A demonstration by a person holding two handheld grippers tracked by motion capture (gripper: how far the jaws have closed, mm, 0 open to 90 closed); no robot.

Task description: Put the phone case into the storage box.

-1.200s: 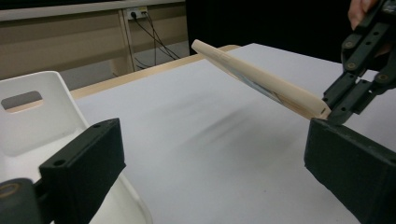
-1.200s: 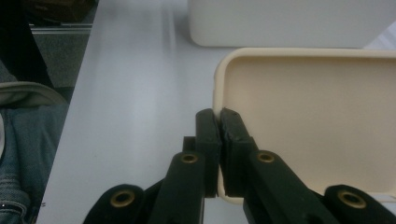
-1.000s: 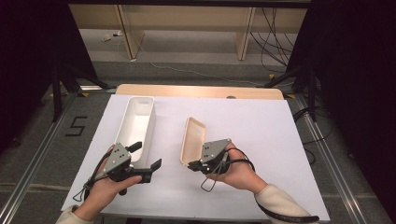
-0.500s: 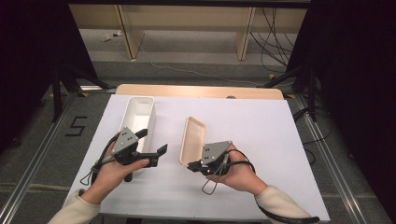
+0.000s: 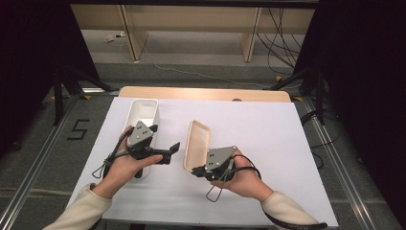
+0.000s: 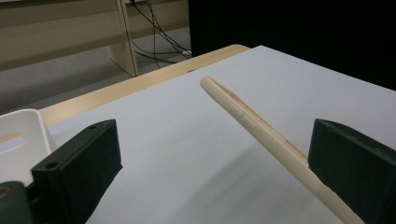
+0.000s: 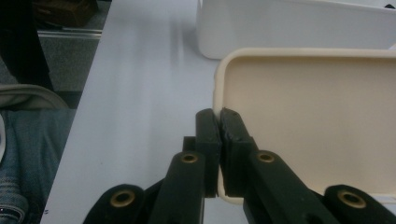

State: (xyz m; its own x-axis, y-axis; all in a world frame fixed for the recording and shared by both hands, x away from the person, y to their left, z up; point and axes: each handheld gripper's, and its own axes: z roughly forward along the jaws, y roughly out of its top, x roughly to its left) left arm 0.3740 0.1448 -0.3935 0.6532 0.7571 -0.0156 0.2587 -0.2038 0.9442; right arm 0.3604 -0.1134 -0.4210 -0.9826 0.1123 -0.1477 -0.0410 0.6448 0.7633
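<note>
A beige tray-like lid [image 5: 198, 141] stands tilted on its long edge in the middle of the white table. My right gripper [image 5: 195, 169] is shut on the lid's near rim; in the right gripper view the jaws [image 7: 219, 133] pinch that rim of the lid [image 7: 317, 116]. A white oblong bin [image 5: 143, 112] lies to the left. My left gripper [image 5: 170, 152] is open above the bin's near end and points right, toward the lid. In the left gripper view the lid's edge [image 6: 252, 122] runs between the wide-apart jaws, with nothing gripped.
The white table top [image 5: 273, 139] has bare room to the right of the lid and ends at a wooden strip [image 5: 206, 93] at the back. Cables [image 5: 282, 38] lie on the floor beyond. The bin's white wall [image 7: 289, 28] stands just behind the lid.
My left gripper has moved forward and to the right, from the table's front left to over the bin's near end, facing the lid. The right gripper keeps its hold on the lid.
</note>
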